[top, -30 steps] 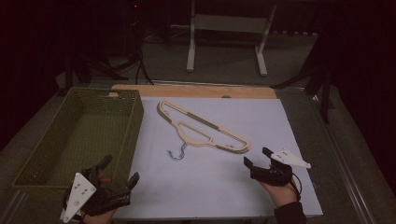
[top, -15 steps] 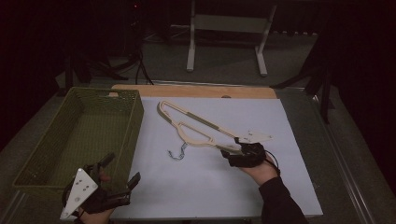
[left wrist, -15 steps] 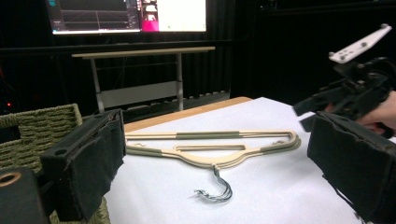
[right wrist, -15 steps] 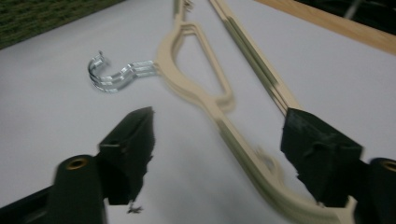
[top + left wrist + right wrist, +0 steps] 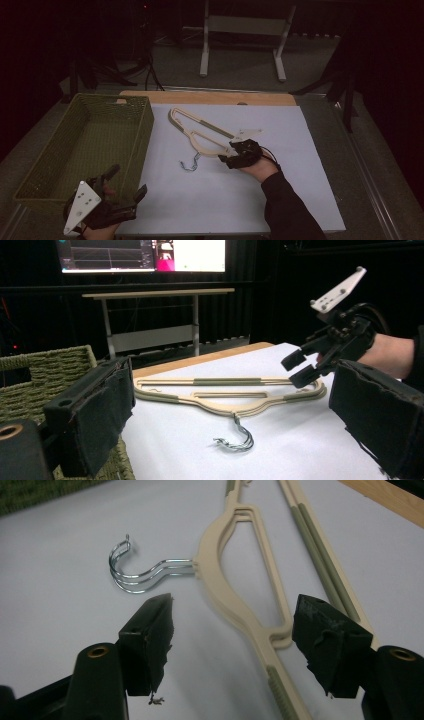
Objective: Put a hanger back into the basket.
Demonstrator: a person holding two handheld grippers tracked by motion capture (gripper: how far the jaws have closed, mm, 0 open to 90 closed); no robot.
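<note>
The cream hanger [image 5: 200, 131] lies flat on the white sheet [image 5: 300, 180] covering the table, just right of the green basket [image 5: 87, 145], not yet lifted. The right tool [image 5: 231, 152] straddles its shoulder end, jaws just now closing, pads not pressing. A second ago this tool sat well off near the sheet's right edge. The left tool [image 5: 125, 187] waits released beside the basket.

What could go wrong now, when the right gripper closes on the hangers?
1. The hangers look stacked, with doubled hooks; the right gripper, its fingers just closing and not yet touching, might lift one and drag the other.
2. It straddles one end, so the stack may tilt or slip.
3. The hooks might catch on the green basket.
</note>
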